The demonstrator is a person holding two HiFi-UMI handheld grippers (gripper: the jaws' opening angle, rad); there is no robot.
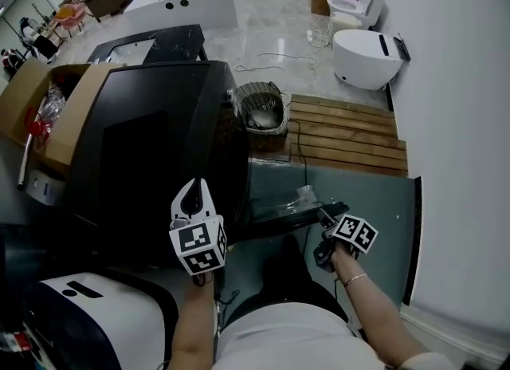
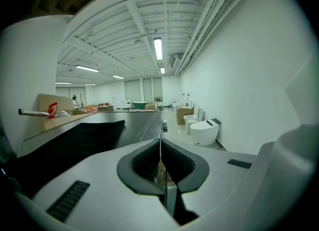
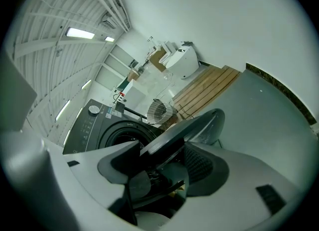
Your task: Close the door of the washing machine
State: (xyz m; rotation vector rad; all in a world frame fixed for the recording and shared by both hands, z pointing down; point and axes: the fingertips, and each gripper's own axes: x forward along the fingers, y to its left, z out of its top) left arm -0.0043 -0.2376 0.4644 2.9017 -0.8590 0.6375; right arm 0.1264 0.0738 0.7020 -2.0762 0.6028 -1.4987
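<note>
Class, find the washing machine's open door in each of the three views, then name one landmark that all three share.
Head view: the door is lower centre, swung open, its edge held in the right gripper.
Left gripper view: not clearly in it; only the washing machine's top shows.
Right gripper view: lower centre, running between the jaws.
Shared landmark: the white toilet by the wall.

A wire basket (image 1: 263, 109) sits at centre frame, just beside the left end of a slatted wooden platform (image 1: 351, 133). At upper right a white toilet (image 1: 365, 59) stands by the wall. An open cardboard box (image 1: 36, 97) lies at the left edge.
</note>
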